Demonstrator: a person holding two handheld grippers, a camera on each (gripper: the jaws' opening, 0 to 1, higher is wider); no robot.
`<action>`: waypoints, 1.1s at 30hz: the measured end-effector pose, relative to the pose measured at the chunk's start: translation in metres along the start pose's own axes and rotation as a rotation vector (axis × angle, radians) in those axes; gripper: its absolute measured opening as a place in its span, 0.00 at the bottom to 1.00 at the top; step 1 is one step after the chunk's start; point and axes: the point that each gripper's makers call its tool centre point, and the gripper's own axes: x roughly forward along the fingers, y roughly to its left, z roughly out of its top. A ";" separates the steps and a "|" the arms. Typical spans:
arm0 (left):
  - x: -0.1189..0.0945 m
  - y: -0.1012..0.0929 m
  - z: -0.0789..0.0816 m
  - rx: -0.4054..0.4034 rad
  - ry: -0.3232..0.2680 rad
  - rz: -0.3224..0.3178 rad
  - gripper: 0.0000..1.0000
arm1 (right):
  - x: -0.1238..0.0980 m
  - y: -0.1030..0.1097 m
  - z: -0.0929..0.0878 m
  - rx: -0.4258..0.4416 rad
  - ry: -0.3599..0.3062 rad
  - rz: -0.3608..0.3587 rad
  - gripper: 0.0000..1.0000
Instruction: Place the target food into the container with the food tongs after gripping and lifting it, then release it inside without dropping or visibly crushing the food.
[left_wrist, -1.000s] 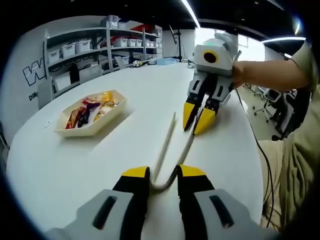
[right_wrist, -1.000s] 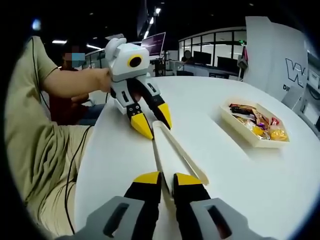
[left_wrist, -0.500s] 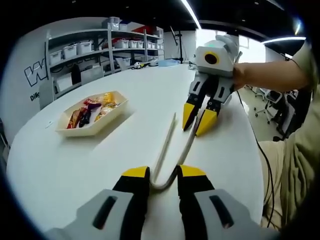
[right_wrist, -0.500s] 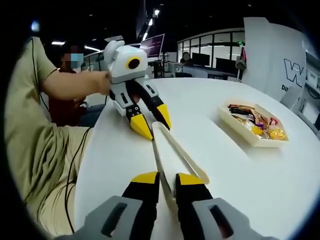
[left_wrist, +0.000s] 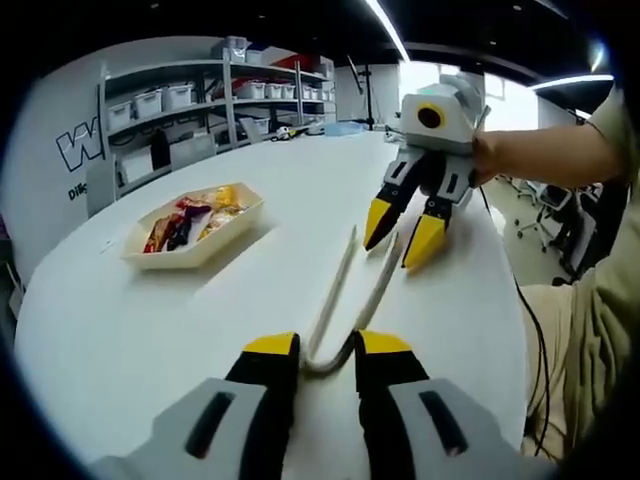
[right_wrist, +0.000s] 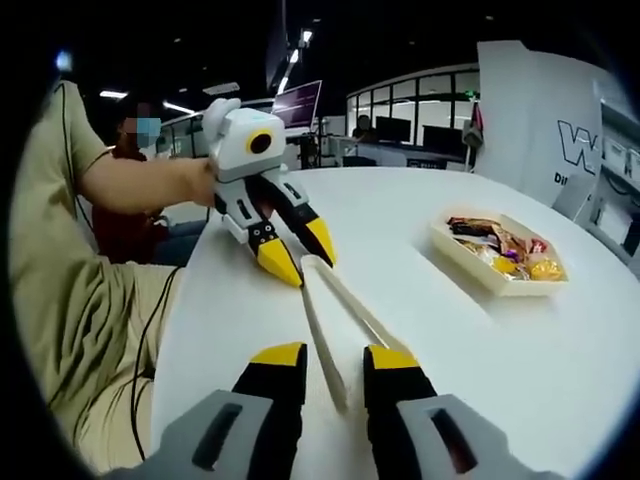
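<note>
Cream food tongs (left_wrist: 345, 290) lie flat on the white table (left_wrist: 150, 330), their two arms pointing away from me. My left gripper (left_wrist: 327, 350) is shut on the tongs' bent end. It comes into the right gripper view as the left gripper (right_wrist: 298, 252), with the tongs (right_wrist: 322, 325) running back from it. My right gripper (right_wrist: 335, 360) is open, with one tong arm lying loose between its jaws. In the left gripper view the right gripper (left_wrist: 402, 232) stands at the tong tips. A cream tray (left_wrist: 200, 252) of wrapped snacks (left_wrist: 190, 218) sits to the left, also seen as the tray (right_wrist: 482, 276).
Shelves with white bins (left_wrist: 190, 95) stand behind the table's far left edge. A person's arm (left_wrist: 540, 155) holds the right gripper, and a black cable (left_wrist: 532, 335) hangs off the table's right edge. Desks and monitors (right_wrist: 400, 125) lie beyond the table.
My right gripper's jaws have spread apart and let go of the tong arms, which have sprung a little wider. The left gripper keeps its hold on the bent end.
</note>
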 end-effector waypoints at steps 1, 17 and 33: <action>-0.001 0.001 0.001 -0.005 -0.009 0.014 0.22 | -0.001 0.000 0.000 0.001 -0.005 -0.008 0.19; -0.016 0.009 -0.003 -0.086 -0.078 0.123 0.24 | -0.004 -0.002 0.000 0.057 -0.089 -0.104 0.26; -0.013 0.011 -0.010 -0.113 -0.076 0.155 0.22 | -0.004 -0.004 -0.009 0.090 -0.103 -0.136 0.17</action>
